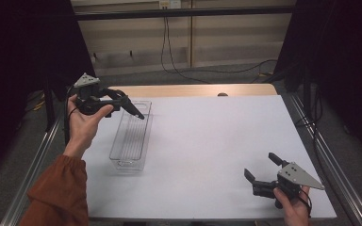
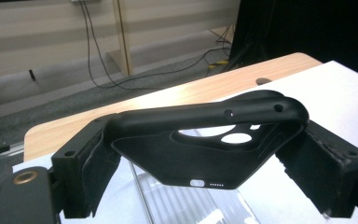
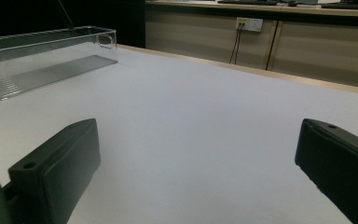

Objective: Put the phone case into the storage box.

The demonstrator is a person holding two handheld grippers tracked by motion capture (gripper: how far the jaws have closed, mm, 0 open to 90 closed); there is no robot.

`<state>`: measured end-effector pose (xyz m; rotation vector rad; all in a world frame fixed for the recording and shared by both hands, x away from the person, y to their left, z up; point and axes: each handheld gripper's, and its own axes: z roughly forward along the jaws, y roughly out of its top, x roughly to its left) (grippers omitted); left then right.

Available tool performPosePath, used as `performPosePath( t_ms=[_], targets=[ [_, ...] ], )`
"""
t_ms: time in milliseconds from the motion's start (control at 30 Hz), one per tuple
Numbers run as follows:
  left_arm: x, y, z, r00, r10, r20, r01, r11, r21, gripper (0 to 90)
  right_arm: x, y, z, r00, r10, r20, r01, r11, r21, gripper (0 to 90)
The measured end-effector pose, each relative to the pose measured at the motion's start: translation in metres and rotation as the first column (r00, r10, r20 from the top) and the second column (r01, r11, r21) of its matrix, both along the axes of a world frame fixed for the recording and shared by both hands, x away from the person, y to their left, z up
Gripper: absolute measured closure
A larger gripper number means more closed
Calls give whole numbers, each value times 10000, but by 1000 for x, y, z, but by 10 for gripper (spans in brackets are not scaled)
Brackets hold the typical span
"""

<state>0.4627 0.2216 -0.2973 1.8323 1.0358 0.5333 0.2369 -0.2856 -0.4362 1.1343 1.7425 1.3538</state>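
The table (image 1: 207, 141) is covered by a white sheet, and a strip of bare wood is seen along its far edge. Near the left edge of the table a clear plastic container (image 1: 132, 136) is placed; it is long and narrow, with its length running from the far side toward the near side. Its floor is ribbed, and nothing is seen lying inside it. In the right gripper view the same container (image 3: 46, 58) is seen far off at the upper left, and its inside is bare there too.

Above the far end of the container the left hand-held gripper (image 1: 104, 100) is held up by the person's left hand (image 1: 82, 123), clear of the table. A black phone case (image 2: 214, 140) is clamped between its jaws, which are closed against the two sides of the case. The case is seen with the camera cut-out at the right and the small port holes at the lower edge. In the high view the phone case (image 1: 131, 107) is seen over the far part of the container, not touching it as far as can be told.

The right hand-held gripper (image 1: 262, 170) is held near the near right corner of the table, low over the white sheet. Its jaws are spread wide apart and nothing is held between them.
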Motion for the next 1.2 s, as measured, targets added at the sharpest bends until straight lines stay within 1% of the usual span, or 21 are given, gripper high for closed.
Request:
performPosePath(
  t_ms=[100,167,267,333,433,467,500,533,567,600,633,733,833,867,1000,1033,1200],
  targets=[
    [3,-2,-3,10000,73,-59,-72,9999,86,148,0,0,0,10000,9,-12,-9,10000,-9,0],
    [6,-4,-4,9999,104,-85,-102,9996,246,148,0,0,0,10000,-13,-2,13,10000,0,0],
    [10,-6,-6,9997,226,-108,-222,9992,343,148,0,0,0,10000,-9,-2,9,10000,2,0],
    [11,-8,-7,9995,259,-182,-253,9992,308,148,0,0,0,10000,-2,-4,2,10000,-5,0],
    [14,-10,-9,9991,393,-184,-388,9988,304,148,0,0,0,10000,-3,-7,3,10000,6,0],
    [16,-11,-10,9988,453,-188,-446,9983,386,148,0,0,0,10000,11,-10,-11,10000,-1,0],
    [16,-11,-10,9986,472,-253,-462,9982,386,148,0,0,0,10000,27,-9,-27,10000,13,0],
    [18,-12,-12,9984,436,-370,-425,9986,301,147,0,0,0,10000,20,-7,-20,10000,9,0],
    [19,-13,-12,9983,463,-346,-453,9985,295,147,0,0,0,10000,40,-23,-40,10000,18,0],
    [20,-14,-13,9981,526,-324,-511,9977,450,147,0,0,0,10000,46,-24,-45,10000,23,0],
    [21,-15,-14,9980,575,-260,-561,9971,506,147,0,0,0,10000,36,-26,-36,10000,29,0],
    [24,-19,-16,9973,651,-352,-634,9968,486,147,0,0,0,10000,54,-27,-54,10000,28,0],
    [26,-21,-19,9966,737,-374,-711,9952,667,147,0,0,0,10000,35,-22,-35,10000,31,0],
    [28,-23,-20,9957,835,-401,-809,9948,616,147,0,0,0,10000,31,-19,-30,10000,28,0],
    [32,-25,-24,9937,1025,-463,-992,9927,682,147,0,0,0,10000,70,-33,-70,10000,30,0],
    [32,-26,-25,9932,1066,-467,-1037,9927,615,147,0,0,0,10000,71,-21,-71,10000,6,0],
    [37,-28,-28,9901,1278,-574,-1243,9903,615,146,0,1,0,10000,96,-12,-96,10000,-15,0]
  ],
)
